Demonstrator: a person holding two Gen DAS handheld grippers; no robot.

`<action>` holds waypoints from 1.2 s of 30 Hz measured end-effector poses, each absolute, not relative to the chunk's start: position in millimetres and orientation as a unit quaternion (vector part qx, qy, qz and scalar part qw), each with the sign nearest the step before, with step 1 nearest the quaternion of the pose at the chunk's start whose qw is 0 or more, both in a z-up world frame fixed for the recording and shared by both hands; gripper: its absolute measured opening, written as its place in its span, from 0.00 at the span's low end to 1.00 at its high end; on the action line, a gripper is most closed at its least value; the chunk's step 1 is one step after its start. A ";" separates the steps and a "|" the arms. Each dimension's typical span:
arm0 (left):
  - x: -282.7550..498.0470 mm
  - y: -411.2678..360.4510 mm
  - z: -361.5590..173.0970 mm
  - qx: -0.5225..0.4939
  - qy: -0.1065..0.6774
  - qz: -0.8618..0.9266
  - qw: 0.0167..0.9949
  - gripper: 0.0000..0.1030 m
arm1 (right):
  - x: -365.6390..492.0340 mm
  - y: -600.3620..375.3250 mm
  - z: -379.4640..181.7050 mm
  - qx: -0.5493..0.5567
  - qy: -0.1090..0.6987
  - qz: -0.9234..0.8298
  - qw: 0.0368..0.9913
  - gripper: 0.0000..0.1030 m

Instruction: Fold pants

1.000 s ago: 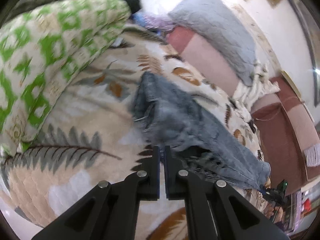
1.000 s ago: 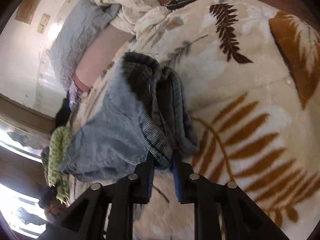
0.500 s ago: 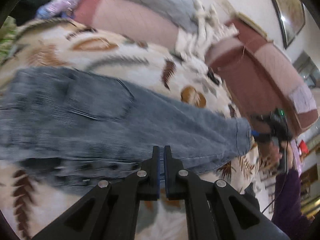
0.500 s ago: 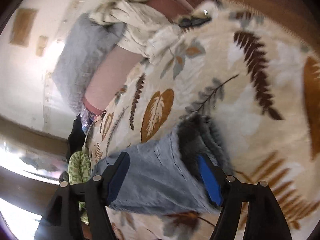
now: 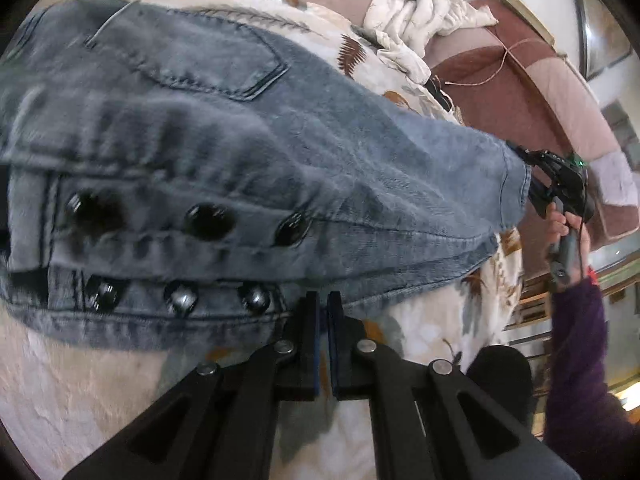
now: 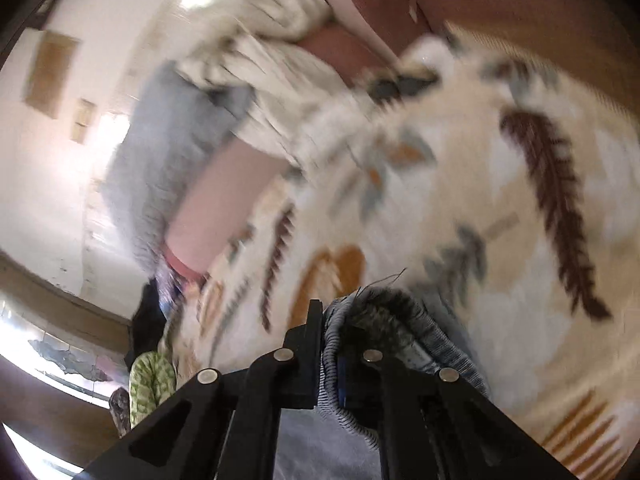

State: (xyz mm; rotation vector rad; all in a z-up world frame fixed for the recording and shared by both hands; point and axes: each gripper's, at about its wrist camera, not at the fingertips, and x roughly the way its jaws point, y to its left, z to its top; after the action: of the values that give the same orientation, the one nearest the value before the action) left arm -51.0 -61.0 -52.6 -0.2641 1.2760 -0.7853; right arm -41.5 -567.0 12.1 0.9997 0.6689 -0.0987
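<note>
Blue denim pants (image 5: 280, 140) lie stretched across a cream leaf-patterned blanket (image 5: 80, 392), button fly and waistband to the left, leg end to the right. My left gripper (image 5: 323, 300) is shut and empty, its tips at the near edge of the denim just right of the buttons. A hand in a purple sleeve holds my right gripper (image 5: 534, 176) at the leg end. The right wrist view shows this gripper (image 6: 332, 336) shut on the bunched leg hem (image 6: 384, 320), with fabric pinched between its pads.
A crumpled cream cloth (image 5: 424, 20) and a maroon and pink padded piece (image 5: 520, 92) lie beyond the pants. A grey pillow (image 6: 160, 168) and a green patterned cushion (image 6: 152, 376) sit at the far end of the bed. Bare blanket (image 6: 540, 320) spreads to the right of the hem.
The left gripper swung over and down close to the pants' button fly, staying shut. The right gripper opened wide around the leg hem, then shut on it and lifted.
</note>
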 end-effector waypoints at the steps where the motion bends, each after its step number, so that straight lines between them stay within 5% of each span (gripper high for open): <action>1: -51.2 -59.8 -51.9 -0.121 0.579 -0.355 0.724 0.03 | -42.5 -567.1 19.1 0.462 0.292 -0.044 0.836 0.05; 3: -54.8 -61.4 -47.4 -0.110 0.574 -0.353 0.731 0.03 | -39.7 -563.9 25.4 0.420 0.277 -0.067 0.861 0.05; 8: -58.8 -63.9 -12.6 -0.083 0.532 -0.367 0.758 0.03 | -29.7 -573.7 -17.1 0.425 0.401 -0.137 0.800 0.06; 17: -15.6 -44.8 24.0 -0.085 0.491 -0.327 0.803 0.03 | -68.8 -557.3 28.5 0.413 0.314 -0.105 0.848 0.12; 21: 5.7 -34.5 17.2 -0.095 0.498 -0.293 0.811 0.03 | -91.8 -570.9 48.0 0.403 0.281 -0.184 0.851 0.63; 22: 9.2 -35.0 15.0 -0.098 0.501 -0.287 0.811 0.03 | -97.4 -569.6 53.8 0.392 0.275 -0.197 0.856 0.67; 32: 12.8 -32.8 -14.6 -0.070 0.550 -0.253 0.793 0.03 | -59.1 -473.6 32.2 0.262 0.461 -0.060 0.846 0.64; 34: 8.7 -27.4 -17.5 -0.071 0.552 -0.249 0.793 0.03 | -43.3 -451.8 15.3 0.237 0.493 -0.051 0.835 0.49; 36: 5.9 -23.3 -19.1 -0.075 0.555 -0.250 0.790 0.03 | -30.6 -434.4 -1.9 0.210 0.516 -0.056 0.829 0.47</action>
State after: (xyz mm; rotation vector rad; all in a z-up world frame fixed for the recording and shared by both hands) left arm 5.9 -23.3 -19.1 -0.1617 1.1952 -0.5377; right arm -30.6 -434.4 -1.9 0.4450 1.0956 -0.1186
